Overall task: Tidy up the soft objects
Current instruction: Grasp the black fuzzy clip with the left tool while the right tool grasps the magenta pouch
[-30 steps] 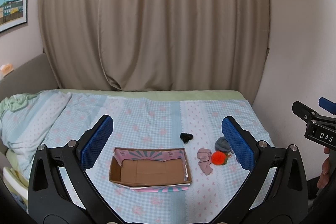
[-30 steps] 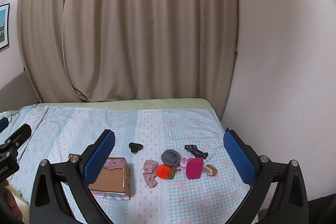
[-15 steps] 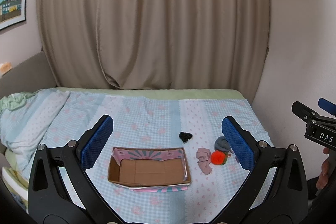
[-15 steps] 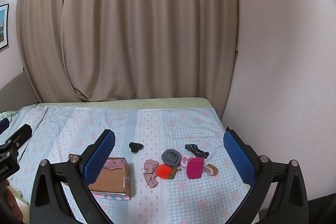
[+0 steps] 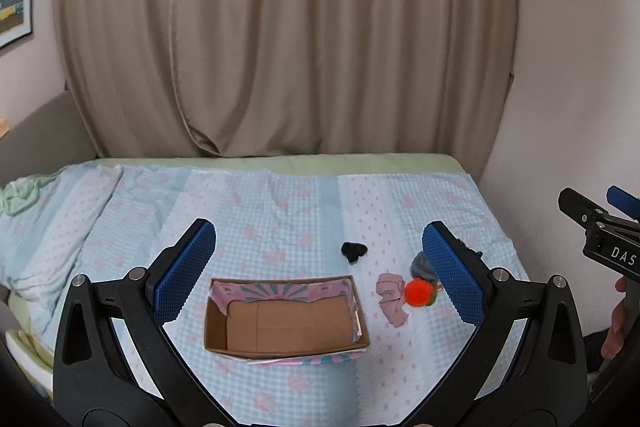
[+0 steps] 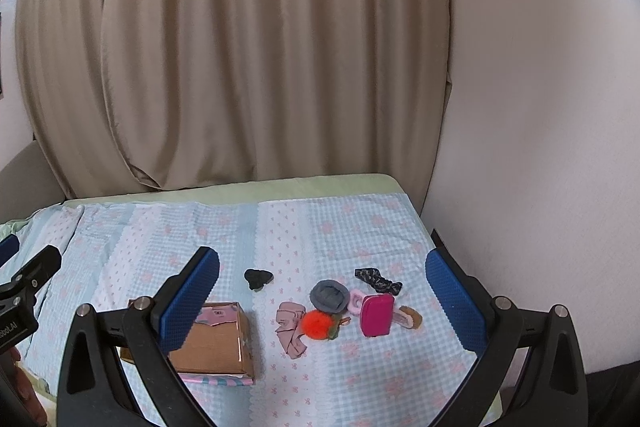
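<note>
An open cardboard box (image 5: 286, 323) with pink lining lies on the bed; it also shows in the right wrist view (image 6: 218, 343). To its right lie soft items: a black bundle (image 6: 258, 278), a dusty-pink cloth (image 6: 290, 331), an orange pompom (image 6: 318, 323), a grey roll (image 6: 329, 295), a magenta pouch (image 6: 376, 315), a dark patterned scrunchie (image 6: 378, 279) and a brown piece (image 6: 412, 317). My left gripper (image 5: 318, 273) is open and empty above the box. My right gripper (image 6: 322, 301) is open and empty above the pile.
The bed has a blue checked cover (image 5: 280, 211) with a rumpled quilt (image 5: 36, 211) at the left. Beige curtains (image 5: 280, 47) hang behind it. A white wall (image 6: 540, 147) borders the bed's right edge.
Both views have shifted only slightly; the left gripper has drifted a little left relative to the box. Nothing on the bed has moved.
</note>
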Demonstrator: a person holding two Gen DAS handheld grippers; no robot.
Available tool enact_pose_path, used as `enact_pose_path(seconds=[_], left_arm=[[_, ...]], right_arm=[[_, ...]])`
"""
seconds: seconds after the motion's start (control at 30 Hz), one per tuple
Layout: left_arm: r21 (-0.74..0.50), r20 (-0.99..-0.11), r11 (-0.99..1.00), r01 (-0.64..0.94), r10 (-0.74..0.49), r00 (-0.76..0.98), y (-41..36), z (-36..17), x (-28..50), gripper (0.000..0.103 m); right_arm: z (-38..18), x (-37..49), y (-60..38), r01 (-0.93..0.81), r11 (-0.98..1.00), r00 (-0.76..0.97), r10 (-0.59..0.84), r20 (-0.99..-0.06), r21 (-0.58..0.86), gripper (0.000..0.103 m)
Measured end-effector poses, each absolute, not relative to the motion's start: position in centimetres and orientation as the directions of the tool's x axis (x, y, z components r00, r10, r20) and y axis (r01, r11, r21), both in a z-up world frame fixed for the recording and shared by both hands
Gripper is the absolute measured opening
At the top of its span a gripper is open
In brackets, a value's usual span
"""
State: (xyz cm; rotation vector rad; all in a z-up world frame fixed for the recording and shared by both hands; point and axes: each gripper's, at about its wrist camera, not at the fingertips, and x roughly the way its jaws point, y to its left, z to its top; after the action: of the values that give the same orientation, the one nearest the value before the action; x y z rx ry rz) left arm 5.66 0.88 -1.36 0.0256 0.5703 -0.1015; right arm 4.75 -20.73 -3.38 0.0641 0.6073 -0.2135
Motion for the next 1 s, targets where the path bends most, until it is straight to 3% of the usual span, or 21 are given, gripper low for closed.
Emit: enact_pose_path(seconds=[0.23,0.47,0.83,1.0], left_arm=[[-0.022,-0.612,0.987,0.159,-0.139,0.779,0.7,-4.9,11.3,0.102],[-0.018,-0.708,0.972,0.236,-0.179,0.683,-1.3,-11.7,20.0,0.102],[-0.042,-0.865,0.956,0.289,-0.179,0.469,-7.7,-25.6,33.8,0.102],[-0.011,-0.931,0.954,0.299,-0.119,0.345,-10.5,-33.2,39.2,0.102]], right_arm=[[-6.8,7.5,-21.7,0.296,0.955,0.744,-0.214,-0.633,0.026,0.103],[-13.5,11.1,-24.5,0.387,0.921,0.675,-0.248,-0.695,0.047,0.103],[-25.1,15.9,-30.8,0.446,0.895,0.585,-0.287,-0.759,0.005,0.103],[-30.1,17.8,-33.2,0.426,0.904,0.544,-0.292,-0.787,-0.041,0.103]])
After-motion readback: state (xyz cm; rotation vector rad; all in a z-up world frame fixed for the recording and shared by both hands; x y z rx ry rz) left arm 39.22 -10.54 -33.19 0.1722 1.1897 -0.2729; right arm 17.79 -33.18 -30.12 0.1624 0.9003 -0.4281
